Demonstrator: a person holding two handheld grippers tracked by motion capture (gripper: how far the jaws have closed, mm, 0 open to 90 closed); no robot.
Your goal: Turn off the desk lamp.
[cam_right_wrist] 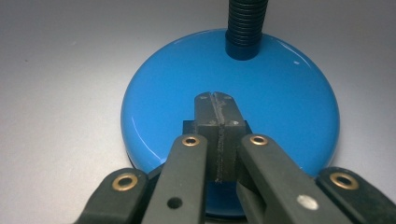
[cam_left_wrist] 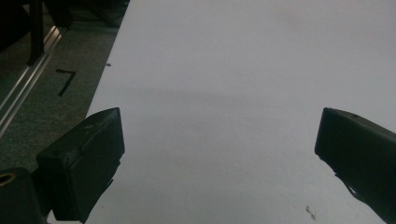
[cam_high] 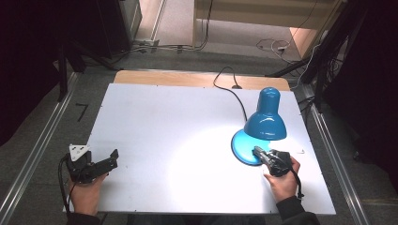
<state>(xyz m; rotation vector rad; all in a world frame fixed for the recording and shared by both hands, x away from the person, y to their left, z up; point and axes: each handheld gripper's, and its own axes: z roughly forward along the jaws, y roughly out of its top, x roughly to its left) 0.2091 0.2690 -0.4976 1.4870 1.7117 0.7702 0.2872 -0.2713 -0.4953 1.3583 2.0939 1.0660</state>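
A blue desk lamp stands at the right of the white table [cam_high: 178, 136], its shade [cam_high: 265, 123] bent down over its round base [cam_high: 241, 145]. Its light is on and makes a bright patch on the table. My right gripper [cam_high: 257, 151] is shut, and its tips rest on the near part of the base [cam_right_wrist: 280, 93], over a small dark block [cam_right_wrist: 187, 127] that looks like a switch. The ribbed black neck [cam_right_wrist: 245, 23] rises from the far side of the base. My left gripper [cam_high: 114, 157] is open over the table's front left corner, nothing between its jaws [cam_left_wrist: 219, 130].
The lamp's black cord [cam_high: 234, 96] runs from the lamp over the table's far edge. Metal rails [cam_high: 37, 150] flank the table on both sides. Cables lie on the floor [cam_high: 272, 46] beyond it. The table's left edge [cam_left_wrist: 105, 88] is just beside the left gripper.
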